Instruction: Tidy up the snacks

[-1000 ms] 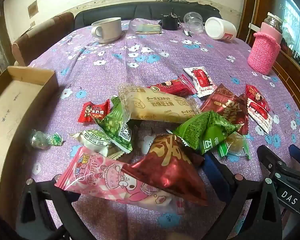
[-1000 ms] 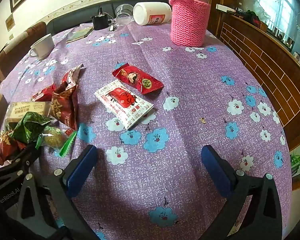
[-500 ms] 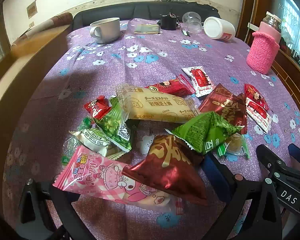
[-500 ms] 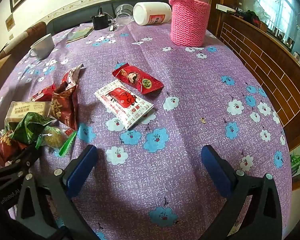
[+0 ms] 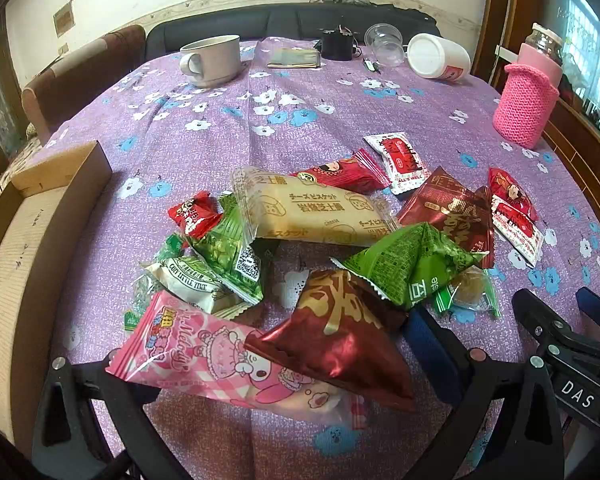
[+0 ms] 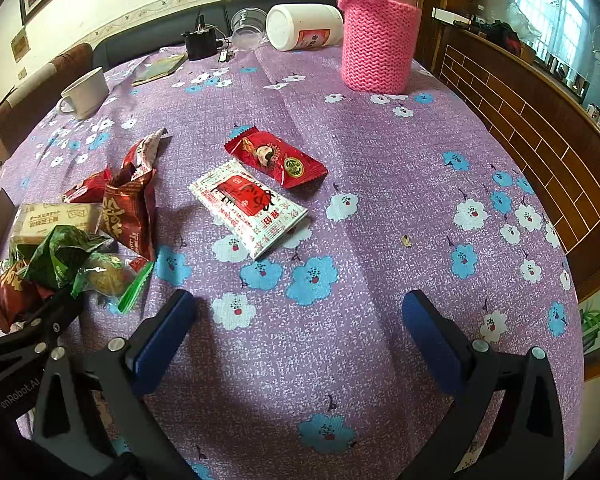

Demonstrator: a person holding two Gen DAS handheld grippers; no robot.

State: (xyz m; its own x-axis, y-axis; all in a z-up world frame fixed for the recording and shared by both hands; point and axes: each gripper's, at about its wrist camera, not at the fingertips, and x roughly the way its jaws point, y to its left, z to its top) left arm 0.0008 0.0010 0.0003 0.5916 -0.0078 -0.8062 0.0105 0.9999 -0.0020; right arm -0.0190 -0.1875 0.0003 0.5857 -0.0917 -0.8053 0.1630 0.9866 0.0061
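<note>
A pile of snack packets lies on the purple flowered tablecloth [image 5: 220, 132]. Nearest my left gripper [image 5: 276, 356] are a pink Melody packet [image 5: 204, 356] and a dark red triangular packet [image 5: 340, 344], lying between its wide-open fingers. Behind them lie a green triangular packet [image 5: 412, 260], a long beige biscuit packet [image 5: 312, 212] and small red and green packets. My right gripper [image 6: 296, 340] is open and empty over bare cloth. Ahead of it lie a white-and-red packet [image 6: 252, 204] and a red candy [image 6: 276, 156].
A cardboard box [image 5: 28, 248] stands at the left of the table. At the back are a white mug [image 5: 212, 60], a tipped white jar [image 5: 440, 60], a clear cup [image 5: 384, 40] and a pink knitted bottle [image 6: 376, 36]. The table edge runs along the right.
The cardboard box swung through the left wrist view and now sits back at the left, nearer the pile. The small green candy that lay apart at the left now lies against the pile. The right gripper has not moved.
</note>
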